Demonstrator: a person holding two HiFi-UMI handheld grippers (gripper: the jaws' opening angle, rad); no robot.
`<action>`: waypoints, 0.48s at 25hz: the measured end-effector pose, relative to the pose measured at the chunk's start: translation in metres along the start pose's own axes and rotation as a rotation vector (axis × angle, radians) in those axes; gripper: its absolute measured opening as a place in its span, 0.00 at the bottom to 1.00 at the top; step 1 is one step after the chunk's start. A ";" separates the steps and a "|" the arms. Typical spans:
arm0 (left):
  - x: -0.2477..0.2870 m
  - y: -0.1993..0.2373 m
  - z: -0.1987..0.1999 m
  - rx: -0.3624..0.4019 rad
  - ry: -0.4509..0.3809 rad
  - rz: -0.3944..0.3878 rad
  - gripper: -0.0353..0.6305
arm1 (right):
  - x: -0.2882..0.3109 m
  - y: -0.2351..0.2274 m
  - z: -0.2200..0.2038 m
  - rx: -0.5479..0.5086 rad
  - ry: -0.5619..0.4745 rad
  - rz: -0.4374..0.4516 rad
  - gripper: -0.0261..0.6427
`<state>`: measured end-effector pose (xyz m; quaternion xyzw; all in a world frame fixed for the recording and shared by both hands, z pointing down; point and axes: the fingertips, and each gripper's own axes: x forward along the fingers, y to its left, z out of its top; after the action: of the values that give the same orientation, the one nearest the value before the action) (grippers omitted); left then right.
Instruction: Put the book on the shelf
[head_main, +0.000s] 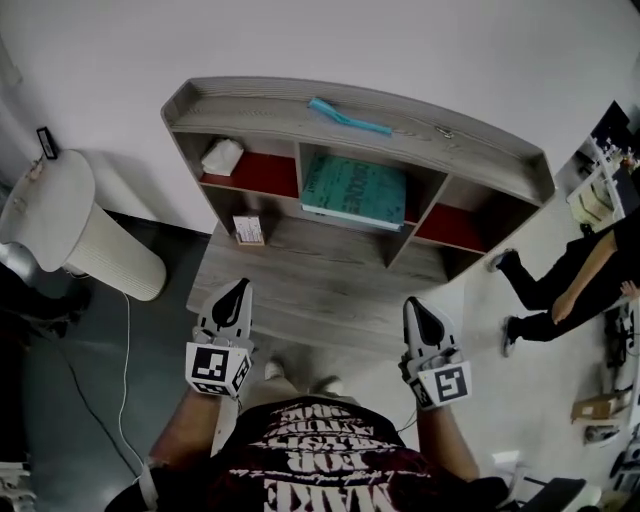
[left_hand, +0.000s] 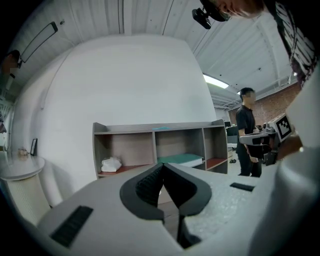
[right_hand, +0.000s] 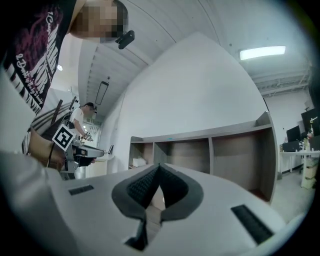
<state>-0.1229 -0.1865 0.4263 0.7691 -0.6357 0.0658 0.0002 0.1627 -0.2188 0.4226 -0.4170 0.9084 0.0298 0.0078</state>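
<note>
Crumpled white cloth (head_main: 221, 156); small box (head_main: 248, 230); teal strip (head_main: 348, 117); bystander (head_main: 560, 288) at right.

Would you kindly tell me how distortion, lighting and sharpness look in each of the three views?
Head view: evenly lit and sharp, though the shelf bows outward and the book reads clear. Left gripper view: fisheye with dark corners, a ceiling light blown out. Right gripper view: the same dark rim, its ceiling panel bright, the shelf edges curved.
</note>
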 end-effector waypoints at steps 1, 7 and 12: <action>0.002 0.001 0.000 0.001 0.001 -0.002 0.06 | 0.001 -0.001 -0.003 0.005 0.015 -0.004 0.04; 0.014 0.005 -0.005 -0.002 0.026 -0.033 0.06 | 0.013 0.003 -0.010 0.035 0.015 -0.023 0.04; 0.022 0.009 -0.016 0.002 0.041 -0.065 0.06 | 0.030 0.012 -0.023 0.038 0.037 -0.026 0.04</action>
<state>-0.1297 -0.2087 0.4439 0.7878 -0.6103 0.0820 0.0142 0.1341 -0.2349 0.4450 -0.4292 0.9032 0.0049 -0.0009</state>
